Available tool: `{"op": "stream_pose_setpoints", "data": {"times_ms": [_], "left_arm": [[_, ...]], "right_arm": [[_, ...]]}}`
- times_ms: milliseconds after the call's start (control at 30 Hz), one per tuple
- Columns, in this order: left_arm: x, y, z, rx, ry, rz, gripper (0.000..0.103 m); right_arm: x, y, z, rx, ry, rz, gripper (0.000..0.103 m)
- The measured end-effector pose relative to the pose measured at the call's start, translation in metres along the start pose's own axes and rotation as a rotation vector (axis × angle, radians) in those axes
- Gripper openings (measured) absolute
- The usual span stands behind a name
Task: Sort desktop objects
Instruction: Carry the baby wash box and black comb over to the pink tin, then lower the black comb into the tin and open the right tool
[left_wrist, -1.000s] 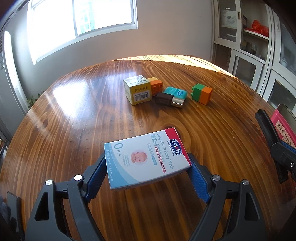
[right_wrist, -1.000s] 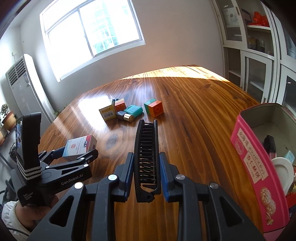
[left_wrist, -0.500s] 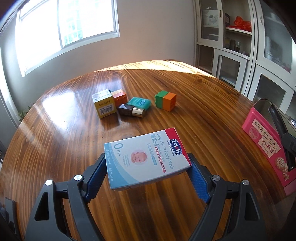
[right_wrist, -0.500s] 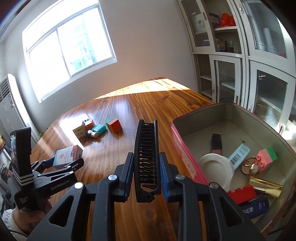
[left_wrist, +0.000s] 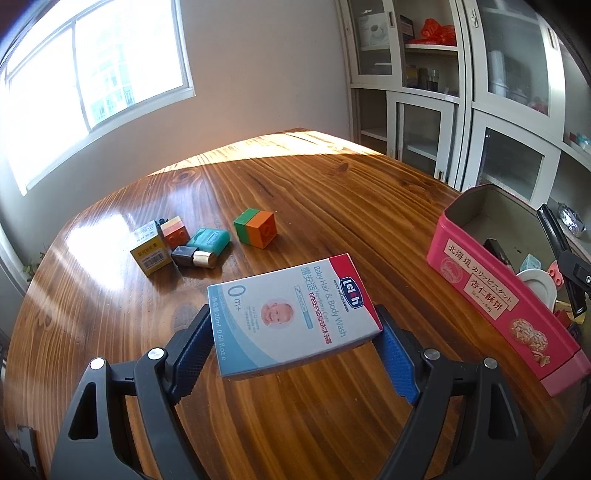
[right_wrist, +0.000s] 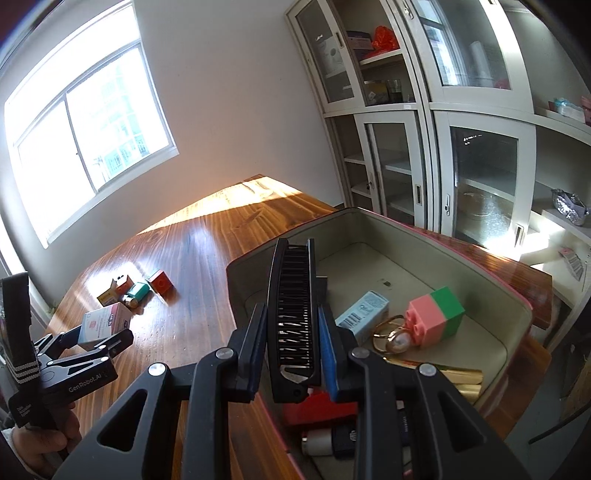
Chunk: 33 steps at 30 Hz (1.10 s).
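The right gripper (right_wrist: 293, 332) clamps a comb (right_wrist: 293, 314) over the tin (right_wrist: 517, 310) at the table's right edge; dropped tilted, it could catch the rim. The left gripper (left_wrist: 295, 343) pinches a box (left_wrist: 291, 317) by its ends above the table's middle; a twist might slip it.

A sunlit window (left_wrist: 92, 85) brightens the pale wall behind a round wooden table (left_wrist: 332, 199), where a bright patch falls across the far edge. White glass-door cabinets (right_wrist: 424, 122) line the room's other side, their shelves holding boxes, jars and a red bag (right_wrist: 384, 37). A crumpled foil packet (right_wrist: 569, 205) lies on a low shelf nearby.
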<state>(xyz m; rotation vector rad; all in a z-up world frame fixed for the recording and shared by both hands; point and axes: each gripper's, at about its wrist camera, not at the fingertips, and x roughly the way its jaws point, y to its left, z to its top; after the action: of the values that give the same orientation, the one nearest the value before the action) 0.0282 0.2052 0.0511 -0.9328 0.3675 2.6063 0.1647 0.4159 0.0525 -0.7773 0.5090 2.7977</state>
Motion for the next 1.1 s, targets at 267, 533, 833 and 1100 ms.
{"op": "stream_pose_setpoints", "data": {"times_ms": [267, 533, 833, 1100], "left_arm": [[0.001, -0.022, 0.008, 0.034, -0.001, -0.016, 0.085], [0.001, -0.038, 0.015, 0.061, -0.002, -0.024, 0.085], [0.0, -0.055, 0.021, 0.08, -0.001, -0.043, 0.085], [-0.006, -0.07, 0.031, 0.097, -0.018, -0.081, 0.085]], "right_arm": [[0.0, -0.019, 0.001, 0.021, -0.002, -0.028, 0.03], [0.003, -0.033, -0.001, 0.039, 0.004, -0.059, 0.03], [-0.004, -0.044, 0.0, 0.048, -0.037, -0.08, 0.072], [-0.022, -0.043, 0.004, 0.016, -0.13, -0.127, 0.076]]}}
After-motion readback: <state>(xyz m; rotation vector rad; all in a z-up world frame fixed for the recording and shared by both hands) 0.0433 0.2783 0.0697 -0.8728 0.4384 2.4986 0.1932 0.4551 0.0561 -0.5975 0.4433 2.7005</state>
